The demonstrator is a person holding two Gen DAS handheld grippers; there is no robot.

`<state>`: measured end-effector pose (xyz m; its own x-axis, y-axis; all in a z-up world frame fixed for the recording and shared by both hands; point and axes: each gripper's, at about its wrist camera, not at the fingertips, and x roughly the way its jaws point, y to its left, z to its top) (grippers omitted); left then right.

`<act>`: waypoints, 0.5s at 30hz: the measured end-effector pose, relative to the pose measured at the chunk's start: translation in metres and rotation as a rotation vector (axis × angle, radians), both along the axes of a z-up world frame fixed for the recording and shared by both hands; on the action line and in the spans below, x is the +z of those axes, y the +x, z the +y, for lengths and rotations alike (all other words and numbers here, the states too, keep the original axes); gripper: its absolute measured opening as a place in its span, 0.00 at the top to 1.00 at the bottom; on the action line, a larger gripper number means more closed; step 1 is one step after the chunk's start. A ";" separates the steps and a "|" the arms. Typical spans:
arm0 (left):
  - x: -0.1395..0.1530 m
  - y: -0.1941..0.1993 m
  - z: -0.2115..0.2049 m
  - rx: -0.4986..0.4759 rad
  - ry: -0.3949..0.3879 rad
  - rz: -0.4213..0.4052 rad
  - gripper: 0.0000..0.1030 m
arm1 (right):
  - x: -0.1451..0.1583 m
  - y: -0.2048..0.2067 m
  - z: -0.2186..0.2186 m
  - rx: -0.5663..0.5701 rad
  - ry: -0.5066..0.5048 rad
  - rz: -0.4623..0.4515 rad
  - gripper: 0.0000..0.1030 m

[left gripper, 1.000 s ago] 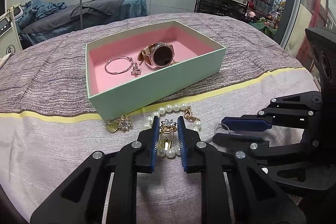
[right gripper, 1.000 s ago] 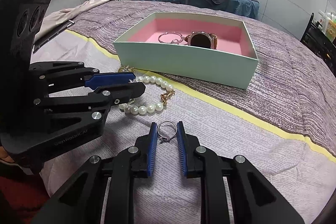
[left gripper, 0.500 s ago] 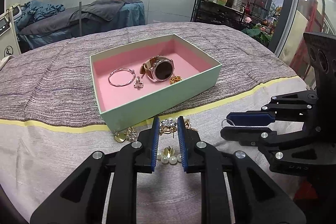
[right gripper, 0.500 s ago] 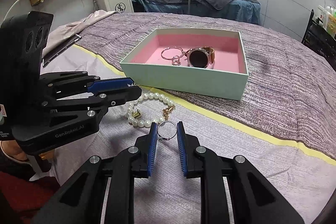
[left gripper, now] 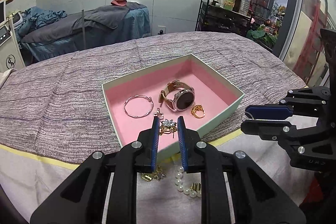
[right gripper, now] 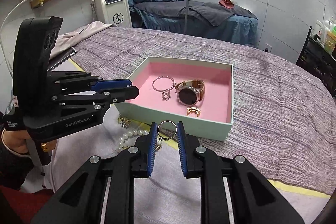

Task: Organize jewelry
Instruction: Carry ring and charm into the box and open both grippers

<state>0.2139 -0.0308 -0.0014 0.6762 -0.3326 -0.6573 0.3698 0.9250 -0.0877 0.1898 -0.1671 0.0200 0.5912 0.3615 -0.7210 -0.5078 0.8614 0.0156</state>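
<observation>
A mint box with pink lining (left gripper: 222, 117) (right gripper: 230, 85) sits on the bed. It holds a watch (left gripper: 182, 97) (right gripper: 190, 94), a silver bangle (left gripper: 137, 106) (right gripper: 162, 83), a small silver charm (right gripper: 166, 95) and a gold ring (left gripper: 197, 111) (right gripper: 193, 111). My left gripper (left gripper: 167, 124) is shut on a flower earring (left gripper: 168, 126) and holds it above the box's near part. My right gripper (right gripper: 167, 129) is shut on a silver ring (right gripper: 167, 129), raised in front of the box's near wall. A pearl bracelet (left gripper: 187, 185) (right gripper: 128, 138) lies on the bedspread.
Another gold earring (left gripper: 153, 175) (right gripper: 125, 122) lies by the box's near wall. The bedspread is purple with a yellow stripe (left gripper: 27, 154). A massage bed (right gripper: 189, 14), a white machine (right gripper: 114, 3) and a bottle rack (left gripper: 226, 12) stand behind.
Both grippers have lifted off the bedspread with their pieces and moved toward the box. The left one now hangs over the box's interior; the right one is just before its near wall.
</observation>
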 end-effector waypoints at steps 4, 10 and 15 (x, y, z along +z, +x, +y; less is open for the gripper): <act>-0.008 0.025 0.000 -0.015 0.018 0.059 0.83 | 0.000 0.019 0.007 0.006 -0.016 0.012 0.82; -0.019 0.049 -0.004 -0.050 0.046 0.126 0.83 | -0.010 0.048 0.018 0.018 -0.052 0.059 0.82; -0.026 0.060 -0.011 -0.085 0.060 0.167 0.83 | -0.023 0.071 0.021 0.014 -0.060 0.129 0.82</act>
